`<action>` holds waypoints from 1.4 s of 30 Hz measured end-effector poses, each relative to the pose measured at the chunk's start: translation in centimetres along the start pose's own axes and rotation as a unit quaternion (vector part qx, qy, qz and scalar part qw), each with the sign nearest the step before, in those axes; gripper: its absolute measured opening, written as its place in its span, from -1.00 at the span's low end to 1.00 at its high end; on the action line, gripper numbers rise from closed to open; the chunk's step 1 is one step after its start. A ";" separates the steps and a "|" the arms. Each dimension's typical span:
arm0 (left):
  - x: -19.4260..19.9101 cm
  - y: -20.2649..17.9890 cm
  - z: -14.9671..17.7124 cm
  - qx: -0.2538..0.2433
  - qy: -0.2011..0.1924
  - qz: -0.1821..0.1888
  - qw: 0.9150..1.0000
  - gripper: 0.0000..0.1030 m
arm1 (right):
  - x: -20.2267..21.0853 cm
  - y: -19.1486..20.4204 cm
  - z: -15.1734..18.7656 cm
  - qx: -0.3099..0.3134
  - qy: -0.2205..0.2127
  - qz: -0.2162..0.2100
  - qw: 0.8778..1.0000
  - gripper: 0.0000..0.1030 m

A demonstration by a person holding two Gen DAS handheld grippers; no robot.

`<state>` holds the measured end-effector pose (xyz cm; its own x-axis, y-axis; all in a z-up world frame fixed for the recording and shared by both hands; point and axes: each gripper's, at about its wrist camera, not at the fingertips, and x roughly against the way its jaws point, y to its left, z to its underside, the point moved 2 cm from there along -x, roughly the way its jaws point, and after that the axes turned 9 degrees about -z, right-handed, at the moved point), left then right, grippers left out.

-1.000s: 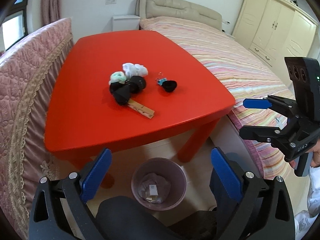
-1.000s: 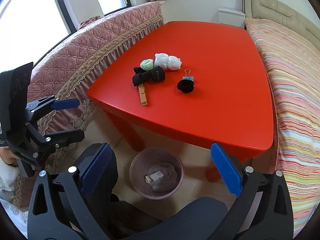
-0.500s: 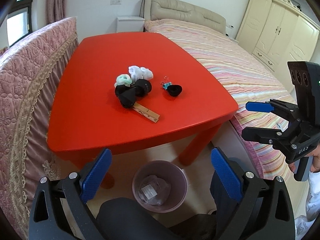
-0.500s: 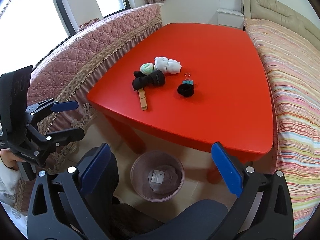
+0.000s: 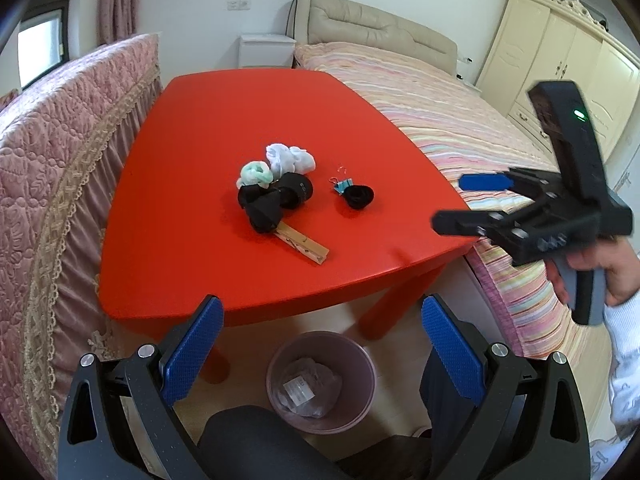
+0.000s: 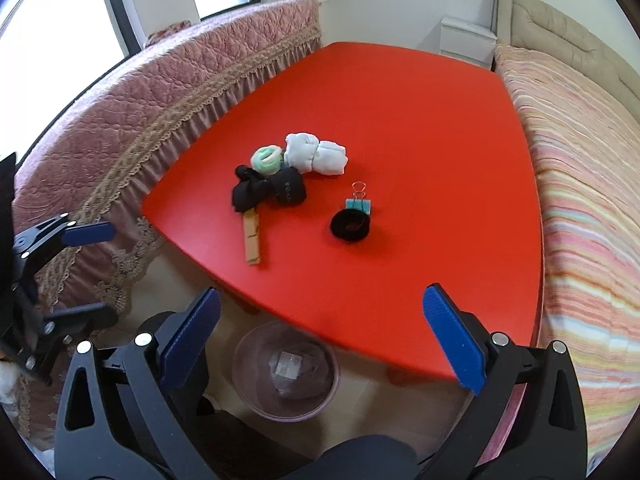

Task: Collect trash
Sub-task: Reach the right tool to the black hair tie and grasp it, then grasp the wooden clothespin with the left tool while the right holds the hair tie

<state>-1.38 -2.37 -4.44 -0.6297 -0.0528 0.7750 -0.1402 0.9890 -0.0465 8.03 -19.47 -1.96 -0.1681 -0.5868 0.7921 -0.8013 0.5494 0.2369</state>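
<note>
On the red table (image 5: 224,120) lies a small heap: a white sock roll (image 5: 290,159), a mint roll (image 5: 255,173), black socks (image 5: 276,200), a wooden clothespin (image 5: 304,245), a teal binder clip (image 5: 342,185) and a small black ring-shaped item (image 5: 359,197). The same heap shows in the right wrist view, with the black socks (image 6: 267,192) and the clothespin (image 6: 251,240). My left gripper (image 5: 320,304) is open and holds nothing, before the table's near edge. My right gripper (image 6: 320,296) is open too, over the near edge, and shows in the left wrist view (image 5: 450,202) held by a hand.
A mauve trash bin (image 5: 370,372) with crumpled wrapping inside stands on the floor below the table's front edge. A pink quilted sofa back (image 5: 52,168) runs along the left, a striped bed (image 5: 460,128) along the right. A dark-clothed knee fills the bottom of both views.
Both grippers have come closer to the table, still open. In the left wrist view the right gripper has swung leftward, its fingers now over the table's corner.
</note>
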 end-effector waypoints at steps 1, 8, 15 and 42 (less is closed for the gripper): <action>-0.1 0.1 -0.1 0.002 0.001 -0.001 1.000 0.85 | -0.6 -0.3 -0.6 0.003 0.006 0.000 1.000 0.92; -0.4 0.4 -0.2 0.007 0.005 -0.001 1.000 0.85 | -4.1 -1.9 -3.6 0.014 0.049 0.009 0.999 0.92; -1.1 0.8 -0.3 0.014 0.014 0.003 1.000 0.85 | -8.4 -3.2 -5.4 0.015 0.107 0.005 0.994 0.91; -2.6 1.4 -1.0 0.040 0.033 0.011 0.999 0.85 | -8.6 -3.1 -5.3 0.004 0.108 0.005 0.994 -0.43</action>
<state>0.84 -0.75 -5.92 -0.5822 -0.0197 0.8128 -0.1894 0.9755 -0.1120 15.03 -12.99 -6.50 -0.0495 -0.4405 0.8964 -0.8048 0.5491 0.2254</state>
